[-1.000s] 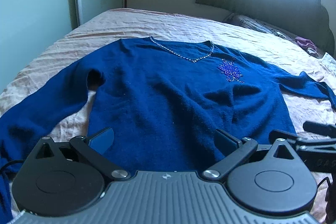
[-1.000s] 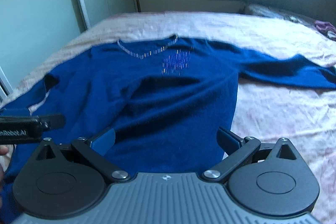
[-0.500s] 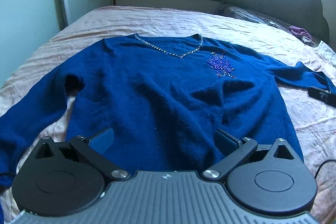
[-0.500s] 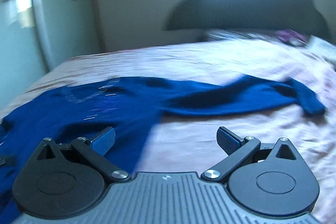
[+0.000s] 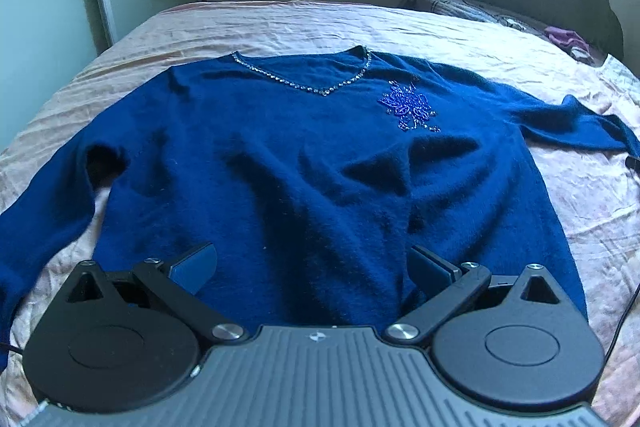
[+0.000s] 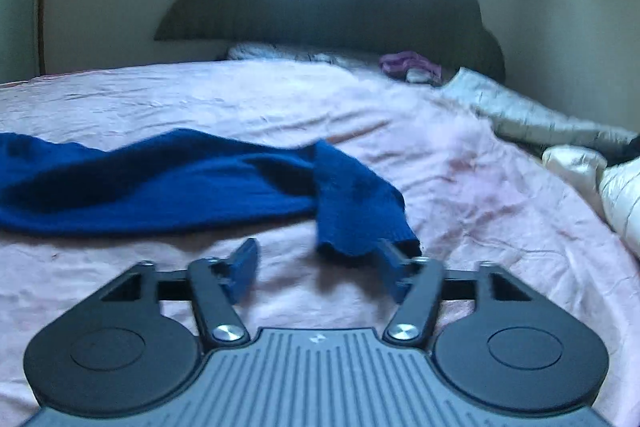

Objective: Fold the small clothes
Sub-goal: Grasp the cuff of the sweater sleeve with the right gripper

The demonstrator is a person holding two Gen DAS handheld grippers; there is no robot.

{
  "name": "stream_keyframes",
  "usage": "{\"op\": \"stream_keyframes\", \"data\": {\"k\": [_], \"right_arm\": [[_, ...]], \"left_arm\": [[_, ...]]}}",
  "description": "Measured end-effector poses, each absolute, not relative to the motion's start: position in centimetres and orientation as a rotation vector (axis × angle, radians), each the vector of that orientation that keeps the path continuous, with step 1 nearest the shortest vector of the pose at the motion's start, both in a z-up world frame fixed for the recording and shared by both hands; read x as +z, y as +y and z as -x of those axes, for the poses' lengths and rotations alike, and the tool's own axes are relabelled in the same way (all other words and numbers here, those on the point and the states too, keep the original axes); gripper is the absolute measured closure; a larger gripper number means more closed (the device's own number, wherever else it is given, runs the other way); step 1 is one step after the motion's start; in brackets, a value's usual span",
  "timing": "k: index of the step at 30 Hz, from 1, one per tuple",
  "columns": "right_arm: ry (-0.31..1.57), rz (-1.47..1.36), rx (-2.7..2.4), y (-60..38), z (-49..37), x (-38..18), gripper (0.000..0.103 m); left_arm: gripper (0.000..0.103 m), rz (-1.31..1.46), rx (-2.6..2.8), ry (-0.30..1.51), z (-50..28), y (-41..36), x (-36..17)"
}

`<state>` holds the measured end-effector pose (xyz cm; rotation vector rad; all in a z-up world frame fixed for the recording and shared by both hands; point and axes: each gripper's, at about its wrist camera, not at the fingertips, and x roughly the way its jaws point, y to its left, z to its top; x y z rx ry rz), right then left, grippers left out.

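**Right wrist view: tongs closing in on the sleeve cuff**

The right tongs [image 6: 318,269] had just been narrowing, half-spread, gripping nothing. The sweater's sleeve [image 6: 168,183] ran nine-to-three across the bed [image 6: 460,167]; its cuff [image 6: 352,223] hung at twelve o'clock, near the right pad. The left tongs [image 5: 312,267] gaped wide, empty, over the sweater's hem [image 5: 312,247].

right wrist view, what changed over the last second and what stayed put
The right gripper swung from the sweater's body out to the sleeve cuff, and its jaws have just been closing; the cuff hangs just ahead of them, not yet pinched. The left gripper stayed open over the hem, shifting slightly. The blue sweater still lies flat on the bed.
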<state>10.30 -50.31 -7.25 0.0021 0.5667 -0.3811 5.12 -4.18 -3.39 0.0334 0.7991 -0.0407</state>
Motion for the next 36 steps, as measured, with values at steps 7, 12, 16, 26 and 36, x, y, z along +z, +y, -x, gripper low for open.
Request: {"op": "stream_keyframes", "data": {"k": [7,12,16,26,36], "right_arm": [[0.602,0.036,-0.371,-51.6,-11.9,-7.9,0.071],[0.606,-0.009,-0.382,-52.6,-12.2,-7.7,0.09],[0.576,-0.152,-0.329,-53.6,-11.3,-6.9,0.094],[0.516,-0.545,-0.204,-55.1,-10.1,-6.2,0.095],[0.523,-0.365,-0.351,-57.9,-9.5,-5.6,0.016]], "left_arm": [[0.001,-0.039,-0.039,0.811,-5.5,-4.3,-3.7],[0.001,-0.034,-0.035,0.819,-5.7,-4.1,-3.7],[0.001,-0.03,-0.031,0.814,-5.7,-3.9,-3.6],[0.001,-0.035,-0.03,0.816,-5.5,-3.8,-3.4],[0.001,-0.029,-0.035,0.849,-6.0,-4.0,-4.1]]}}
